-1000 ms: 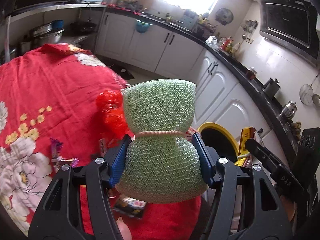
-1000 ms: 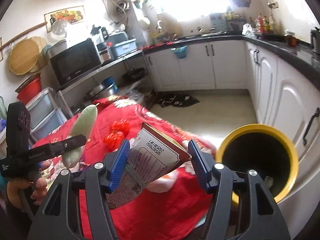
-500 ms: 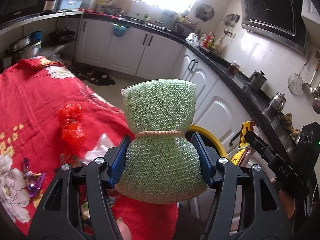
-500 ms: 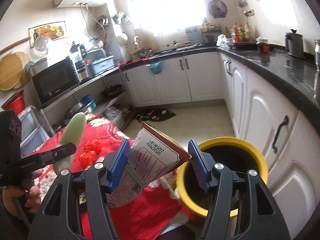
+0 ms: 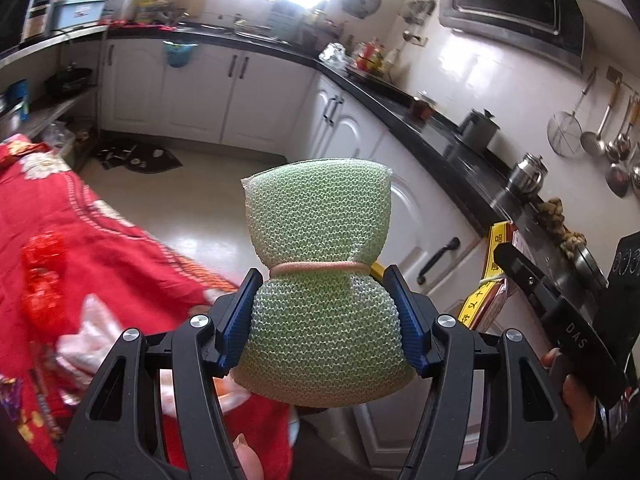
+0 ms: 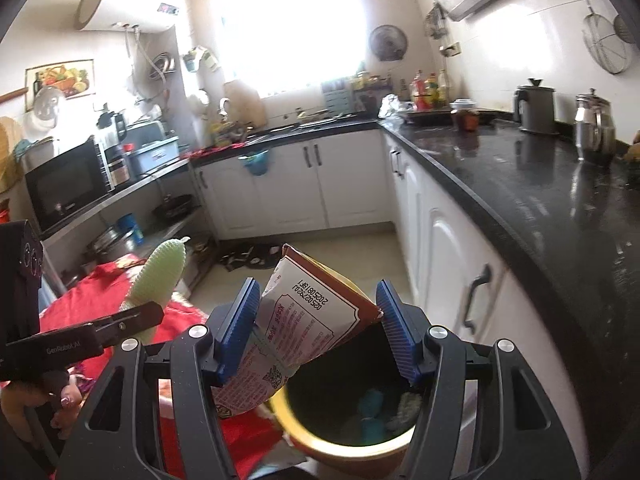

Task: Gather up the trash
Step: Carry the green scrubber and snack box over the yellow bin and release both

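Note:
My left gripper (image 5: 323, 320) is shut on a green mesh sponge (image 5: 320, 248) tied at the middle with a rubber band; it also shows in the right wrist view (image 6: 158, 276). My right gripper (image 6: 316, 328) is shut on a snack packet (image 6: 296, 340), held over the rim of the yellow trash bin (image 6: 304, 436), which stands directly below it. The bin holds some blue and pale trash inside. In the left wrist view the packet (image 5: 494, 280) shows at the right, and the sponge hides most of the bin.
A table with a red flowered cloth (image 5: 80, 248) lies at the left, with a red wrapper (image 5: 42, 276) and a pale plastic bag (image 5: 88, 344) on it. White cabinets (image 6: 448, 264) under a black counter (image 6: 540, 184) run along the right.
Both grippers have swung right, away from the table and toward the bin. The bin has come from the right side to right under the right gripper. Both grips are unchanged.

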{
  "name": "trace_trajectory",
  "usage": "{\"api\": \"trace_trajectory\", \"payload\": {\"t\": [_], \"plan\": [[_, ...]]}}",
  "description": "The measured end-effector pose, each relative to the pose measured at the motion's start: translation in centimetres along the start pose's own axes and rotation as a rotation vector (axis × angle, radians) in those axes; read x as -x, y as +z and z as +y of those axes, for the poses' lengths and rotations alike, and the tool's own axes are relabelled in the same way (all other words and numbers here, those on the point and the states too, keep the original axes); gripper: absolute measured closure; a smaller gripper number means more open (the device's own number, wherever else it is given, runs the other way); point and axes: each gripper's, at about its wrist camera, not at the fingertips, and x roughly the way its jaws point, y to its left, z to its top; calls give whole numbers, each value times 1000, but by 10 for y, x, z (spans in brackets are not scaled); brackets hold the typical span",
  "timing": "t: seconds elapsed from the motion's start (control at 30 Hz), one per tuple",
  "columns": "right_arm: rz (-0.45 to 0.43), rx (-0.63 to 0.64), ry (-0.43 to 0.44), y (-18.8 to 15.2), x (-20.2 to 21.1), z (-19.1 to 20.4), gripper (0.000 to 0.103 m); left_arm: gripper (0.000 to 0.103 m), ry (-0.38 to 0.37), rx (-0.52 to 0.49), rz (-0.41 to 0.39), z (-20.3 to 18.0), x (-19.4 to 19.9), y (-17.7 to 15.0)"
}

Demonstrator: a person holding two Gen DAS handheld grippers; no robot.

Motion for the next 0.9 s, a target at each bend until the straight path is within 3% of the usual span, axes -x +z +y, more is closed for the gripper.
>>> {"api": "trace_trajectory", "payload": {"t": [0.43,0.9], "plan": [[-9,-21,-121,-1,-16,-54,45,49,-14,-35,43,-34,-59,10],[84,29,-114,-21,-74,-54,45,48,37,-16,70,-23,-110,22]]}}
